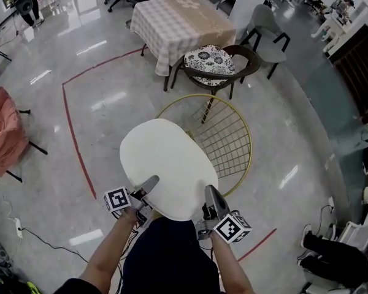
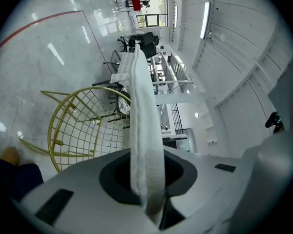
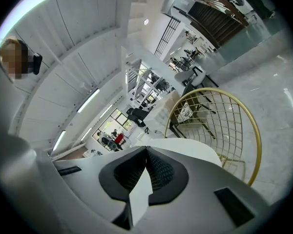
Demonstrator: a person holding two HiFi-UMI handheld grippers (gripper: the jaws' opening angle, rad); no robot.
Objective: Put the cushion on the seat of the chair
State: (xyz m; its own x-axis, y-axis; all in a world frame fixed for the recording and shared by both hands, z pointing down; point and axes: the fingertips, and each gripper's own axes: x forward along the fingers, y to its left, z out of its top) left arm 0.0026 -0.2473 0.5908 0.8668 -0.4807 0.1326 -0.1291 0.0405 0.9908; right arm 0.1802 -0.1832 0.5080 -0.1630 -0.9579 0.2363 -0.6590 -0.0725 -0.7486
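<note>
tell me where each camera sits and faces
Head view: on the person's head, facing steeply down at white cushion and gold wire chair; forearms and both hand-held grippers show.
Left gripper view: rides the left hand-held gripper, looks along its jaws shut on the cushion.
Right gripper view: same, on the right hand-held gripper.
All three share cushion and chair.

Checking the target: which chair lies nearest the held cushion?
The gold wire chair, just beyond the white cushion; the dark chair farther off holds a patterned cushion.

Bright; floor [image 1: 92, 48] glare; fisheye distort.
</note>
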